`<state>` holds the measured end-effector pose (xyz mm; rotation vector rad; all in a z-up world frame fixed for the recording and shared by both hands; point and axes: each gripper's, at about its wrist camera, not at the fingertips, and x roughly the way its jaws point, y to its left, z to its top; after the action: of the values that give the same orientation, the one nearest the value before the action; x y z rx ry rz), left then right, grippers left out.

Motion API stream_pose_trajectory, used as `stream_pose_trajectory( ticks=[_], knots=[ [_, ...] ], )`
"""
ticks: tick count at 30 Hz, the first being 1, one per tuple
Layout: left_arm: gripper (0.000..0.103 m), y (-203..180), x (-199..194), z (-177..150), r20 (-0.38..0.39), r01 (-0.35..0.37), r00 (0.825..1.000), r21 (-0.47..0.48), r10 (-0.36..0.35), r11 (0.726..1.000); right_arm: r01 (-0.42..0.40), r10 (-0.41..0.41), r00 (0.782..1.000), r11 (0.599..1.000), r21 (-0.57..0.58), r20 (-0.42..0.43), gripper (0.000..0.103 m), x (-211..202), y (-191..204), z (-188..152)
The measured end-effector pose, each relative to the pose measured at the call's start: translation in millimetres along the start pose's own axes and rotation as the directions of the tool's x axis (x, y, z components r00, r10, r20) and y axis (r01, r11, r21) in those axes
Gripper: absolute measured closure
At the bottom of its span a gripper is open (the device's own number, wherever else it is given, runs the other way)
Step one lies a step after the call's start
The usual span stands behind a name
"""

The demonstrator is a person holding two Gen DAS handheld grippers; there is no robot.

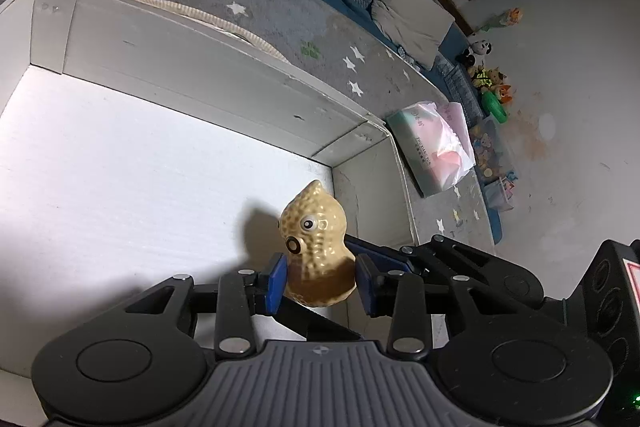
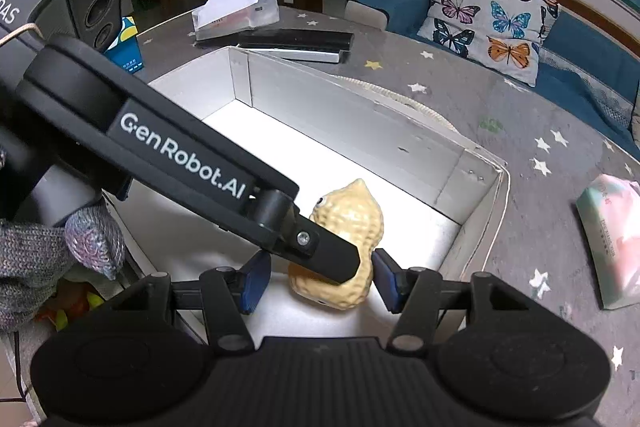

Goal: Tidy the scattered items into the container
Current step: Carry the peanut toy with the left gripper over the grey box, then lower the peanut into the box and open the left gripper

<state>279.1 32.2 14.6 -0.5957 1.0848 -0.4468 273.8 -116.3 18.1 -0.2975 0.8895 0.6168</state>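
A tan peanut-shaped toy with googly eyes sits between the blue pads of my left gripper, which is shut on it, inside the near right corner of a white cardboard box. In the right wrist view the same peanut toy is partly hidden by the left gripper's black arm. My right gripper is open and empty, its pads either side of the toy without touching it, above the box's near edge.
The box stands on a grey star-patterned table. A tissue pack lies to the box's right. A black and white flat device and a paper holder lie behind it. A butterfly cushion sits on a blue sofa.
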Motion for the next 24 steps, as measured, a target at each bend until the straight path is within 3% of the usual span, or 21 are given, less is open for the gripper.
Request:
stream_pose_trajectory(
  ticks=[13,24],
  knots=[
    [0.063,3,1,0,-0.017,-0.012,1.000,-0.022,0.011,1.000,-0.001,0.001,1.000,1.000,0.008,-0.009,0.046,-1,1,2],
    [0.063,-1,-17,-7,0.030,-0.017,0.999,-0.006,0.017,1.000,-0.012,0.009,0.999,0.998,0.056,0.045,0.046,-16,0,-6]
  ],
)
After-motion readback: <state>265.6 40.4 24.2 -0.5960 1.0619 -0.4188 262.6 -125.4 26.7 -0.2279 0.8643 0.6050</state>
